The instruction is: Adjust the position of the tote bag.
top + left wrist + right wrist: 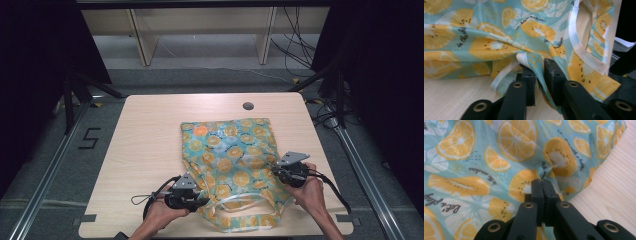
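A teal cloth bag [230, 155] printed with orange slices lies flat on the light wooden table [150, 140], its white-trimmed handle [240, 205] toward the near edge. My left gripper [204, 201] is at the bag's near left edge. In the left gripper view its jaws [539, 67] stand slightly apart, with a loose fold of the bag [499, 30] between them, next to the handle [586, 52]. My right gripper [274, 172] is at the bag's right edge. In the right gripper view it [541, 185] is shut on a pinch of the bag's cloth [499, 150].
A round cable hole [248, 106] sits near the table's far edge. Bare tabletop stretches to the left of and beyond the bag. Cables [295, 45] lie on the floor past the table, and a metal rail [365, 165] runs along its right side.
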Available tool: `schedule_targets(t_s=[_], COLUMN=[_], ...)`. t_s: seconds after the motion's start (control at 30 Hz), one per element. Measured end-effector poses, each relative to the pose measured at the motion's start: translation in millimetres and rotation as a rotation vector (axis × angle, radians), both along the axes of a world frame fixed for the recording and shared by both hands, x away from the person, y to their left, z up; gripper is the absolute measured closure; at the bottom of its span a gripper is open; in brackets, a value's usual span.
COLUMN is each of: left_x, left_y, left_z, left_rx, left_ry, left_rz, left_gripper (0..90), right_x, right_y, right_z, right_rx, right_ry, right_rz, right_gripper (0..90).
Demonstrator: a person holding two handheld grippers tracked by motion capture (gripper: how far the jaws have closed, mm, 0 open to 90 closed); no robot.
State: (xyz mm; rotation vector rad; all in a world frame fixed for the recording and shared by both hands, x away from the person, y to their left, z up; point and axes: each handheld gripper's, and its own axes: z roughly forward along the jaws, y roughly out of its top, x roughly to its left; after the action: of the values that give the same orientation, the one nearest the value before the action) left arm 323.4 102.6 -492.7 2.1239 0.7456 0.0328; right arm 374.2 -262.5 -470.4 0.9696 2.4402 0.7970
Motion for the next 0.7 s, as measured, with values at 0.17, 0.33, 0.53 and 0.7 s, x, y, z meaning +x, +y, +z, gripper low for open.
schedule_targets(t_s=[0.17,0.33,0.53,0.7], left_x=[-1.0,-2.3,-11.8,-15.7], left_y=[16.0,28.0,13.4,0.9], left_z=[20.9,48.0,63.4,64.5], left_rx=[-0.021,-0.01,0.002,0.064], left_ry=[-0.03,-0.068,-0.096,-0.112], left_rz=[0.062,0.122,0.072,0.029], left_gripper=[55.3,40.9,35.9,32.0], right_x=[-6.8,-10.2,-9.8,-12.1], right_y=[-0.5,-0.3,-4.1,-2.6], right_z=[7.2,8.2,4.0,7.5], right_rx=[0.053,0.079,0.097,0.157], right_ry=[-0.01,-0.009,-0.022,-0.023], right_rz=[0.011,0.012,0.01,-0.015], right_gripper=[75.5,70.9,63.4,55.8])
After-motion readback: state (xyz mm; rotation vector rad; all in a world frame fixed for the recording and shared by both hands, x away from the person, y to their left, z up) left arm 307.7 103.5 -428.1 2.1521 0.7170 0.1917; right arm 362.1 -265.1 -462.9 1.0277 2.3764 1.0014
